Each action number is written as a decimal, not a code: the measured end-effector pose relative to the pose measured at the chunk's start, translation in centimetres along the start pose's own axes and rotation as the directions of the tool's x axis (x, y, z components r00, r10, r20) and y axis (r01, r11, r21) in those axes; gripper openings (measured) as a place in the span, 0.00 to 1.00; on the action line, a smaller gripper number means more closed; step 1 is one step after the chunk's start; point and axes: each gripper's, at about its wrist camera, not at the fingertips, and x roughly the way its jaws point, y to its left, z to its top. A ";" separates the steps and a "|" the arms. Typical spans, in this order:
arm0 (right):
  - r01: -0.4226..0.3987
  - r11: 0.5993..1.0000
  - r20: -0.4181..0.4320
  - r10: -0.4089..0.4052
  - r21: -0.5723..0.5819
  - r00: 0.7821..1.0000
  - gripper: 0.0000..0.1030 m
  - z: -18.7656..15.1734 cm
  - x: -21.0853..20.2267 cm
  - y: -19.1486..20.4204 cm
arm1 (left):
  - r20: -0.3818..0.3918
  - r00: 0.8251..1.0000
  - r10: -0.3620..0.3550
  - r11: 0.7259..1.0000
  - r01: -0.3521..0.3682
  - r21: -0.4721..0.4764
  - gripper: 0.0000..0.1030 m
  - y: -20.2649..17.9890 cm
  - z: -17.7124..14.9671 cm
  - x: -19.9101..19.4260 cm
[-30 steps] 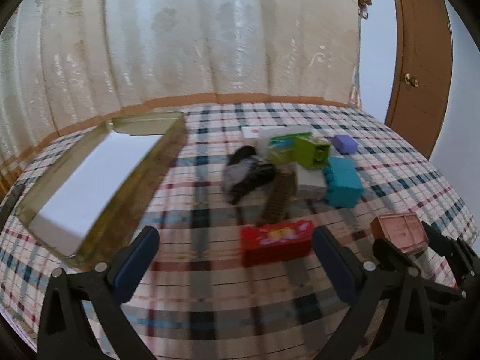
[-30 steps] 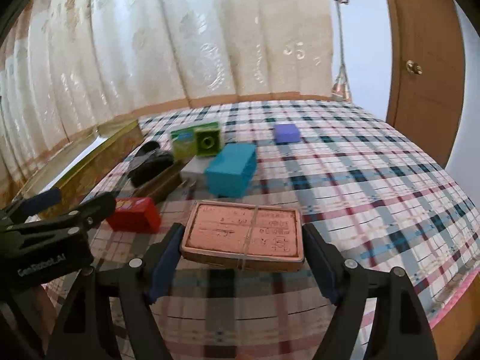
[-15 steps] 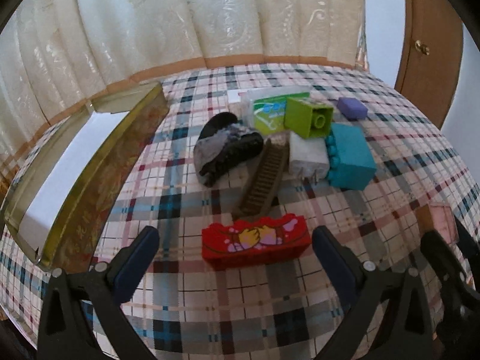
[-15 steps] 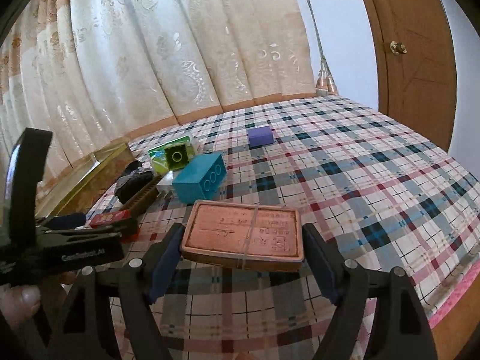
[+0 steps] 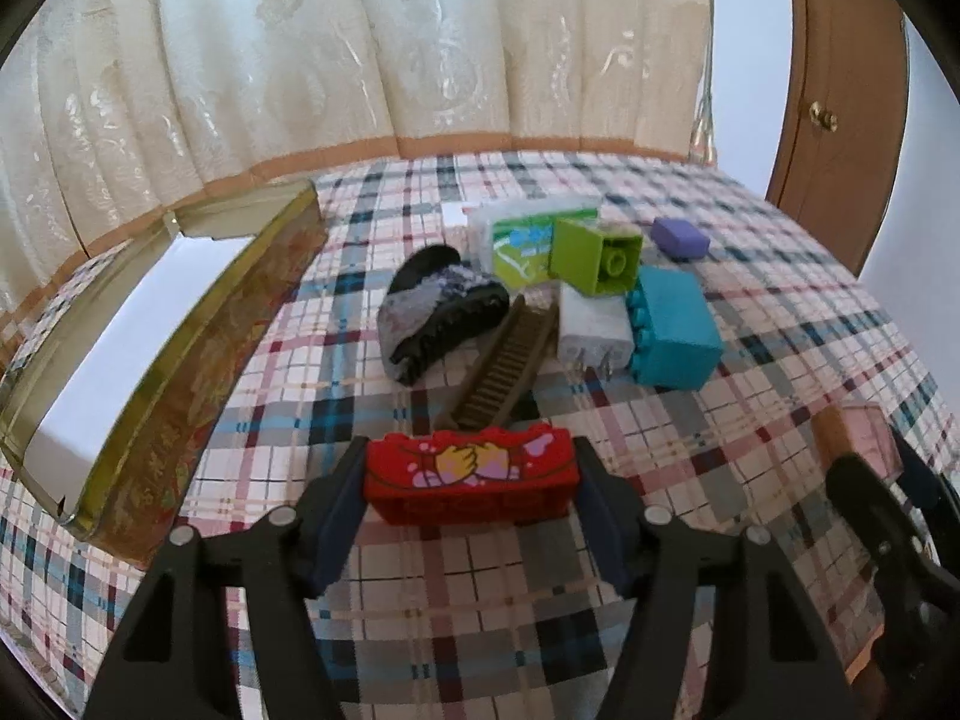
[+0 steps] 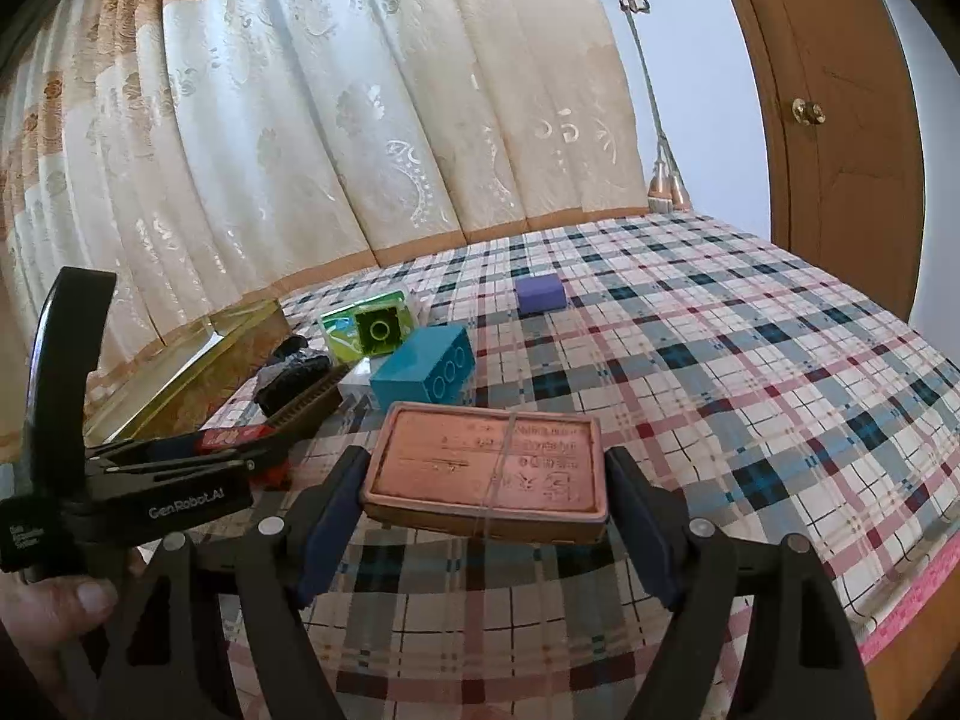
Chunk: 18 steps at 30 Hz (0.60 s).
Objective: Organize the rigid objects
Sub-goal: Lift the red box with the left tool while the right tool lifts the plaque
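A red toy brick with a cartoon print lies on the plaid tablecloth. My left gripper straddles it and its jaws are closing, with a blue pad against each end of the brick. In the right wrist view the same gripper reaches in from the left, a sliver of the red brick showing at its tip. My right gripper is shut on a flat copper-pink slab bound by a rubber band and holds it above the cloth. The slab also shows at the right edge of the left wrist view.
An open gold tin with a white inside stands at the left. Behind the red brick lie a brown comb, a black-grey hair clip, a white plug, a teal brick, a green brick, a tissue pack and a purple block.
My left gripper has come forward onto the red brick and its wide jaws have closed in to the brick's ends. The right gripper still holds the slab, shifted slightly.
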 end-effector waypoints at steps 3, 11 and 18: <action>-0.004 1.000 0.022 0.004 -0.016 1.000 0.77 0.2 -0.4 0.5 | 0.027 1.000 -0.009 1.000 0.009 0.002 0.63 0.3 -0.2 -0.6; -0.010 0.998 0.061 0.015 -0.067 0.998 0.62 1.4 -0.6 2.0 | 0.086 0.996 -0.034 0.999 0.036 -0.018 0.63 1.7 0.1 -1.8; 0.006 0.993 0.015 -0.004 -0.114 1.000 0.65 0.8 -0.4 2.3 | 0.096 0.993 -0.069 0.997 0.073 -0.040 0.63 2.4 -0.1 -2.1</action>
